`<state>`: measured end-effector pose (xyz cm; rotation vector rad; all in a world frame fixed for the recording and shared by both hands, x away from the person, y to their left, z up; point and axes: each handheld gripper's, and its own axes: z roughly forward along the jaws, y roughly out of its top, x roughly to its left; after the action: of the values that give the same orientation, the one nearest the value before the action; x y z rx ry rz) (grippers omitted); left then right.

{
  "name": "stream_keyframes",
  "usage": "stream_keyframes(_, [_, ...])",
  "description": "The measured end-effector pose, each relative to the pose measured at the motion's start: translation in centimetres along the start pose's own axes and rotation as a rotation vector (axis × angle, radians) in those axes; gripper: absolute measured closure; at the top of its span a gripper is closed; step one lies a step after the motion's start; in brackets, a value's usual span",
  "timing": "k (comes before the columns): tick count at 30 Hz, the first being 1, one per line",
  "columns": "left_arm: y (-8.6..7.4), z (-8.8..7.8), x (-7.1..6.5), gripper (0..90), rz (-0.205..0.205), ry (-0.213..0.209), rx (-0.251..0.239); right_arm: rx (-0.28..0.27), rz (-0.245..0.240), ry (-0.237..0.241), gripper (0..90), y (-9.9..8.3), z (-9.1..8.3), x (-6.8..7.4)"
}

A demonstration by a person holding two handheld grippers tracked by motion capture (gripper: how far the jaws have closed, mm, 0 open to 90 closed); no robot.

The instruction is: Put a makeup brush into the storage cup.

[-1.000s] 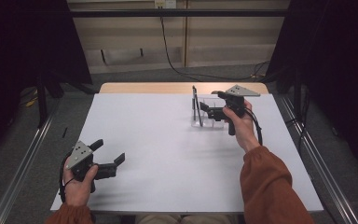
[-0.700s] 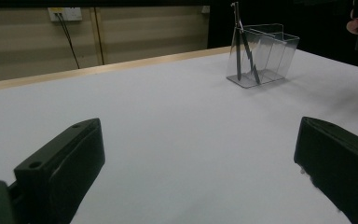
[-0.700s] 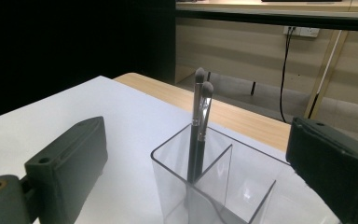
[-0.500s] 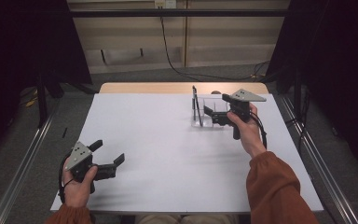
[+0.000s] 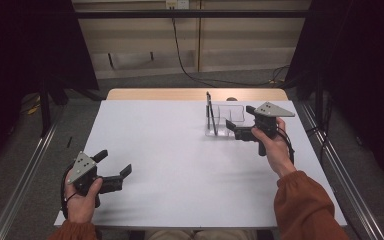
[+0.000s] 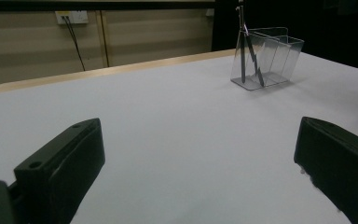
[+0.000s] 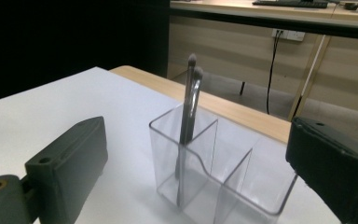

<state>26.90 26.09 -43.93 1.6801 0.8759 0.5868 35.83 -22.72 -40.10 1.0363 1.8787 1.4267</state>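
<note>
The fingers (image 7: 70, 158) of our right gripper (image 5: 240, 126) stand spread wide with nothing between them, one rising at the lower left of the right gripper view and the other at its lower right, and between and just beyond them we see the clear organizer (image 7: 219, 168). In the high view that gripper sits right of centre, at the right side of the organizer (image 5: 225, 120), its tips close against the clear wall, though we cannot tell whether they touch it. The organizer stands upright on the white counter (image 5: 180, 150) toward the upper right of the high view, near the far wooden edge, and thin walls divide it into compartments. Two slim dark pens (image 7: 189, 107) stand in the compartment at its left end, leaning slightly and rising above the rim, their tops close together; in the high view they show as a thin dark line (image 5: 210, 114) at the left end of the organizer. The fingers (image 6: 60, 168) of our left gripper (image 5: 112, 172) are likewise parted and hold nothing, low over the bare counter at the lower left of the high view, well apart from the organizer. In the left gripper view the organizer (image 6: 268, 58) appears far off at the upper right, with the pens (image 6: 244, 44) in its left end.
</note>
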Motion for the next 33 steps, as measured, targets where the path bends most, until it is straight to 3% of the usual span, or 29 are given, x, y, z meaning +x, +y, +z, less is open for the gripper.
stream_keyframes(7, [0.0,0.0,-0.1,1.8,-0.007,-0.002,-0.003,-0.015,0.015,-0.004,4.4,-0.8,-1.3,0.2])
stream_keyframes(16, [0.0,-0.1,-0.1,1.8,0.001,-0.001,0.001,-0.011,0.008,0.027,4.6,-1.2,-2.5,1.2])
stream_keyframes(25, [-0.1,-0.2,-0.2,1.8,0.003,0.007,0.004,0.004,0.031,-0.014,4.6,-2.3,-4.7,0.6])
stream_keyframes(33, [-0.1,-0.3,-0.2,1.8,-0.006,0.013,0.0,0.019,0.052,-0.022,4.6,-3.7,-6.7,0.6])
